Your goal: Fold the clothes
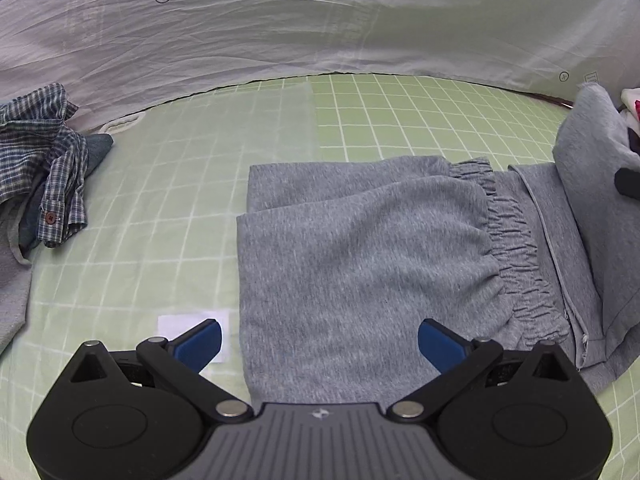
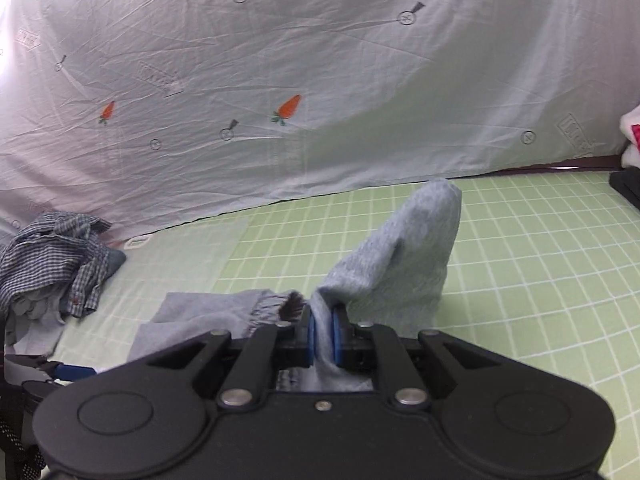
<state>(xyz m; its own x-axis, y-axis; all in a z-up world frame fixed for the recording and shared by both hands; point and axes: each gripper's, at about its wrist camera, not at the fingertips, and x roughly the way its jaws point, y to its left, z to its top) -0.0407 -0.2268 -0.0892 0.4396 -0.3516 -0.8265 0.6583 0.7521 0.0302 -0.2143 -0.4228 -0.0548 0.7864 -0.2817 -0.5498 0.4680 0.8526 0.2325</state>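
Grey sweatpants (image 1: 360, 248) lie partly folded on the green checked sheet (image 1: 168, 200), the gathered waistband (image 1: 516, 240) toward the right. My left gripper (image 1: 320, 344) hovers open just above the near edge of the pants, blue pads wide apart and holding nothing. At the right edge of the left wrist view a raised flap of the grey fabric (image 1: 592, 184) stands up. In the right wrist view my right gripper (image 2: 323, 336) is shut on that grey sweatpants fabric (image 2: 404, 260), lifted off the bed into a peak. The left gripper's blue pad (image 2: 74, 371) shows at lower left.
A crumpled blue plaid shirt (image 1: 44, 160) with other garments lies at the left of the bed (image 2: 60, 256). A white carrot-print sheet (image 1: 320, 32) hangs along the far side. White and pink items (image 2: 632, 136) and a dark object (image 2: 628, 190) sit at far right.
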